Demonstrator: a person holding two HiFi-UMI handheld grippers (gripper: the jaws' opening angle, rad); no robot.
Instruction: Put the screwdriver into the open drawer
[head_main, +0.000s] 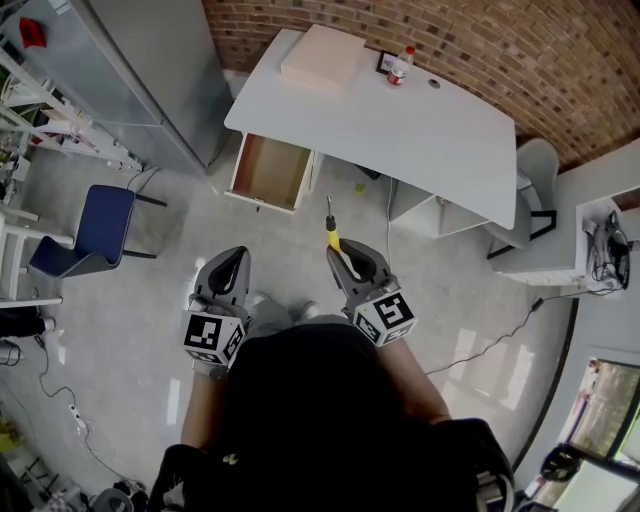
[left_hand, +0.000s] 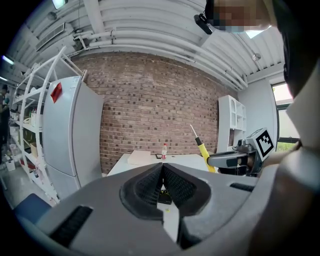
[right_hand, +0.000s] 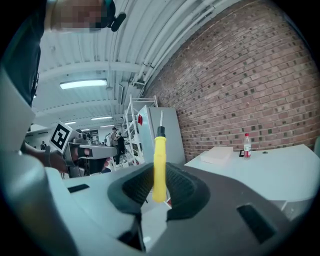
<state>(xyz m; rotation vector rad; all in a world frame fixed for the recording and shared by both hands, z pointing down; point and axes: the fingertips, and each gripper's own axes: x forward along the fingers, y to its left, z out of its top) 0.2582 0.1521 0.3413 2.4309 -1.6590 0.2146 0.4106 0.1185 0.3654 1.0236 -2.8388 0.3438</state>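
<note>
Head view is showing the right gripper (head_main: 343, 255) pinching the screwdriver (head_main: 332, 232) mid-carry, the left gripper (head_main: 228, 275) pressing together empty, the next move probably needing a reach over the open drawer (head_main: 268, 172).

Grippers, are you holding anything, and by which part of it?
The right gripper holds the screwdriver by its yellow handle. The left gripper is shut and holds nothing.
</note>
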